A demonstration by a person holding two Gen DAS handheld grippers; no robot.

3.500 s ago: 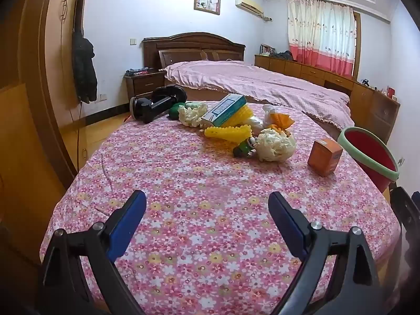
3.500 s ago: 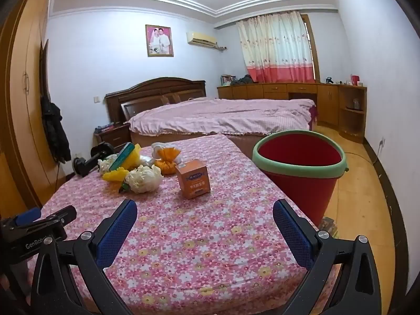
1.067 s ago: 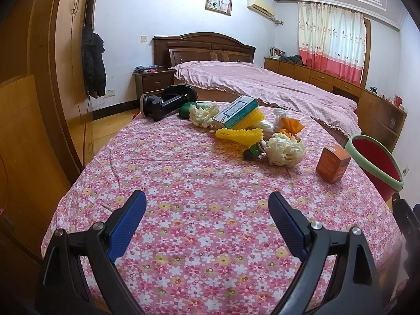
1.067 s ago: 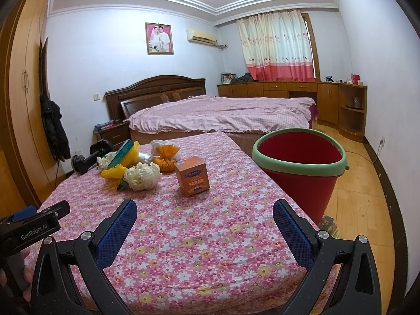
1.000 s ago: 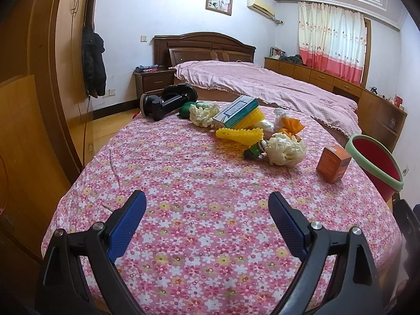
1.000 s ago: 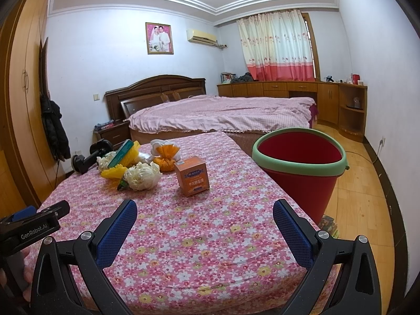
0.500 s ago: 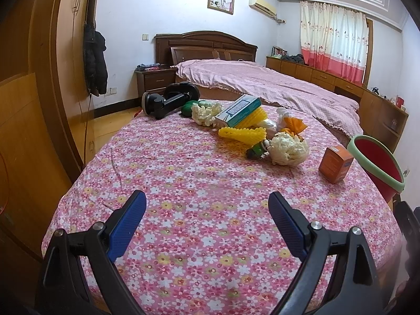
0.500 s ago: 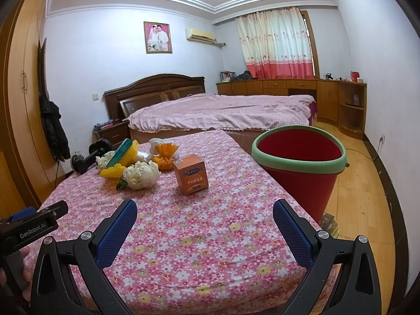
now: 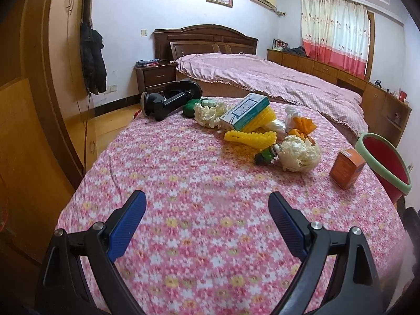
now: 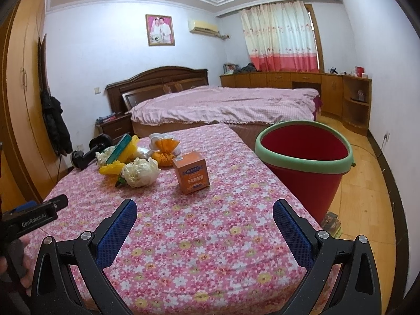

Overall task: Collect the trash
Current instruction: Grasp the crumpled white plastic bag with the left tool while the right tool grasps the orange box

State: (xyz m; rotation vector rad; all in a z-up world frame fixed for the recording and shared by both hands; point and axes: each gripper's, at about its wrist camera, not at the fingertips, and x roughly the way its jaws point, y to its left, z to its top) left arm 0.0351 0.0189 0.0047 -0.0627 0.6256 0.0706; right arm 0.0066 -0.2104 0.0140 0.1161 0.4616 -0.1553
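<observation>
Both grippers, left [image 9: 206,202] and right [image 10: 204,210], jaws wide, over floral tablecloth [image 10: 210,231]

The left hand-held gripper [image 9: 207,204] and right hand-held gripper [image 10: 204,212] both hover level, jaws spread wide, gripping nothing.

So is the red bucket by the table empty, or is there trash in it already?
Empty as far as shows: the red bucket has only bare red inner wall in the right wrist view. Its very bottom is hidden behind the near rim.
</observation>
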